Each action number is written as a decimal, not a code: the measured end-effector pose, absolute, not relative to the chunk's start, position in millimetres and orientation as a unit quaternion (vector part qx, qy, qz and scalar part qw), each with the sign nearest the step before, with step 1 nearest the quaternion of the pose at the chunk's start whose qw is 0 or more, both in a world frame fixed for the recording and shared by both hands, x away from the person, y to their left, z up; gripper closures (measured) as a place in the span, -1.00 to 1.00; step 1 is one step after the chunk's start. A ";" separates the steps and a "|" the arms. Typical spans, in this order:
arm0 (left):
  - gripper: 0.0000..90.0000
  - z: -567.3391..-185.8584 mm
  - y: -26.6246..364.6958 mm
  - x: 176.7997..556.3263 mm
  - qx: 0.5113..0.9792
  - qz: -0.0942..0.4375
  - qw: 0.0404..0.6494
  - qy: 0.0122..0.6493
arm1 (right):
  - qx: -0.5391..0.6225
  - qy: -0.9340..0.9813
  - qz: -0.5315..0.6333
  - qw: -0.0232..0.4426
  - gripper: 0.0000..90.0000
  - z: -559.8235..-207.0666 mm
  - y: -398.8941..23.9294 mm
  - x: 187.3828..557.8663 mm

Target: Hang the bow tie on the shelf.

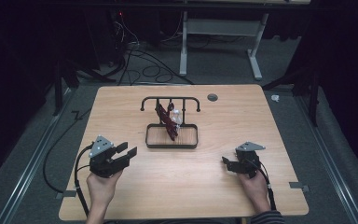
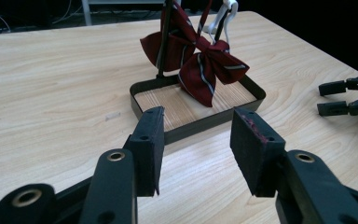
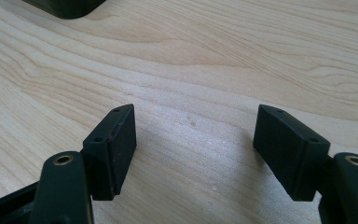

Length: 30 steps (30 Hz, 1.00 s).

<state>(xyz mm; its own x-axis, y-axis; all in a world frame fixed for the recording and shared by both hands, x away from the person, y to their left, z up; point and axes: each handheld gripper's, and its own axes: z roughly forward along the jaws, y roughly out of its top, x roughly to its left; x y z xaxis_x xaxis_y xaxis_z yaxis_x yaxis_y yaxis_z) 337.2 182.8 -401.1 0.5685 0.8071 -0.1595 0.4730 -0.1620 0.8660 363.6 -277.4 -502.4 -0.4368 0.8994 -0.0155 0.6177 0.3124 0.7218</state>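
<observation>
A dark red bow tie point(image 1: 167, 121) point(image 2: 200, 65) with pale stripes hangs from a black rack point(image 1: 170, 101) whose tray base point(image 1: 171, 144) point(image 2: 200, 125) stands mid-table. A white clip point(image 1: 175, 115) point(image 2: 223, 14) hangs beside the bow tie. My left gripper point(image 1: 127, 151) point(image 2: 200, 140) sits at the near left, open and empty, pointing at the tray from a short way off. At the near right my right gripper point(image 1: 227, 163) point(image 3: 196, 140) rests low over bare wood, open with nothing between its jaws; it also appears at the right edge of the left gripper view point(image 2: 328, 98).
The wooden table point(image 1: 242, 116) has a round grey cable port point(image 1: 212, 97) behind the rack. A corner of the black tray point(image 3: 67, 7) shows at the top left of the right gripper view. Cables and a white desk frame point(image 1: 219, 32) lie on the floor beyond.
</observation>
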 end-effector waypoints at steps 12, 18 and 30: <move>0.22 -414.8 184.3 334.6 0.741 0.160 0.483 0.439 | 0.486 0.781 0.329 0.214 -0.31 -502.4 -277.3 363.6; 0.21 -423.2 186.2 333.2 0.738 0.154 0.483 0.446 | 0.486 0.781 0.329 0.214 -0.31 -502.4 -277.4 363.6; 0.21 -443.5 183.7 331.1 0.738 0.146 0.474 0.458 | 0.485 0.781 0.329 0.214 -0.31 -502.4 -277.3 363.6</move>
<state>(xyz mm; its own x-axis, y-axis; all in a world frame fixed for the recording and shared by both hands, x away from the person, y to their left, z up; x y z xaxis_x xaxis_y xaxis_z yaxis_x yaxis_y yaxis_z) 331.1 183.7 -443.5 0.5383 0.8142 -0.2175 0.5365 -0.1321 0.8335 363.6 -277.3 -502.4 -0.4367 0.8994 -0.0157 0.6177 0.3125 0.7217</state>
